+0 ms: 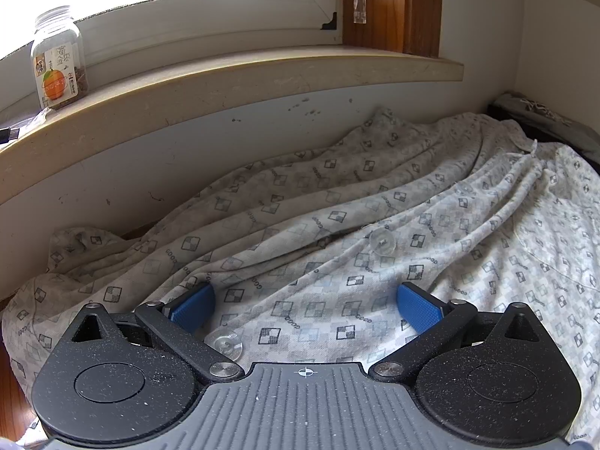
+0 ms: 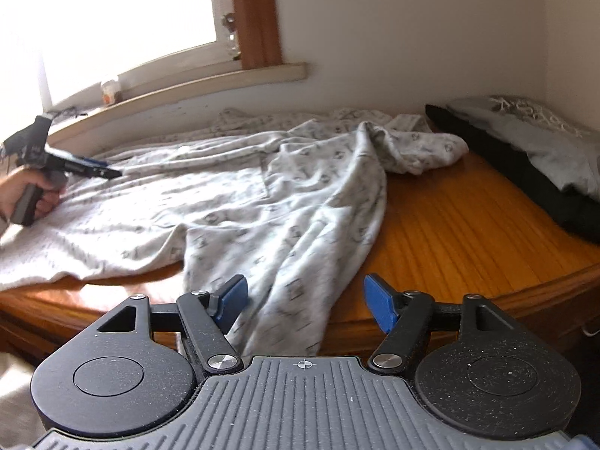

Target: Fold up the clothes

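Right gripper (image 2: 303,302) is held with jaws apart at the wooden table's (image 2: 468,225) near edge, nothing clamped. A hanging limb of the patterned garment (image 2: 262,202) lies just ahead, running away toward the wall. Left gripper (image 1: 305,309), also spread, is poised over the far-left cloth.

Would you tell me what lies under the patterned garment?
The patterned garment lies spread on a wooden surface, bare to its right. What lies beneath the cloth itself is covered.
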### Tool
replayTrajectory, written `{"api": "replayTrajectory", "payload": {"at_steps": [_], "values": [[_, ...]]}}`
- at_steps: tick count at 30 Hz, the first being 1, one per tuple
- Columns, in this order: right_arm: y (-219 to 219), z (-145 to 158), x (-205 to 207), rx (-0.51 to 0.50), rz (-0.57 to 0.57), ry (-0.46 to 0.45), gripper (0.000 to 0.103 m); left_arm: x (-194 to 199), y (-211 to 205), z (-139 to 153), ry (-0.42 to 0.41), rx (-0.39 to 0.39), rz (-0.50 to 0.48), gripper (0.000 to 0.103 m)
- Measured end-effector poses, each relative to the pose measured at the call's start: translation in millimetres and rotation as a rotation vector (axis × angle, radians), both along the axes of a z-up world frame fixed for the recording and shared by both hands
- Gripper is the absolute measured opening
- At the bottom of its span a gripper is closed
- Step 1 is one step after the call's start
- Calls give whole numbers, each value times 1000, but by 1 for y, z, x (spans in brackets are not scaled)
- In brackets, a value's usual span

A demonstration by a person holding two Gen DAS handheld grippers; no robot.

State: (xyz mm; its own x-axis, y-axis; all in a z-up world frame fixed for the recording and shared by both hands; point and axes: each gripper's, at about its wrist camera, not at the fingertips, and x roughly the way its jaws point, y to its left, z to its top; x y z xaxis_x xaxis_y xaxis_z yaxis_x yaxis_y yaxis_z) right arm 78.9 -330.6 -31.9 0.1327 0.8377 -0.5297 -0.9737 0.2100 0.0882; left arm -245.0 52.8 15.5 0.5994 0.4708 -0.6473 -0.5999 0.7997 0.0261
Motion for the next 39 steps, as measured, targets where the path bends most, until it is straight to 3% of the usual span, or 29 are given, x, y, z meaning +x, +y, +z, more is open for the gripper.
{"api": "replayTrajectory", "payload": {"at_steps": [1,3,5,10,14,18,21,24,28,30,35,39], "values": [[1,-1,-4,6,10,-16,60,0,-2,0,3,10,3,103],[3,-2,-9,17,35,-35,27,0,-9,2,3,36,19,103],[5,1,-8,15,46,-16,15,-3,-21,7,-19,57,40,103],[-1,35,-2,78,13,-63,13,-10,-63,18,-101,9,-41,103],[9,79,2,153,17,-138,13,-12,-85,16,-81,3,-101,103],[49,111,6,186,51,-222,13,-20,-88,13,-54,20,-117,103],[88,111,11,156,84,-251,13,-27,-84,6,-33,22,-114,103],[120,83,14,63,103,-242,14,-32,-76,3,-37,-28,-94,103],[127,45,18,-29,100,-198,25,-31,-75,1,-28,-32,-97,103],[118,33,21,-42,79,-171,47,-29,-78,1,-11,-17,-97,103],[65,22,26,-24,6,-79,81,-28,-80,1,-5,-12,-95,103],[26,3,16,-35,6,-42,82,-29,-80,1,-5,-12,-93,103]]}}
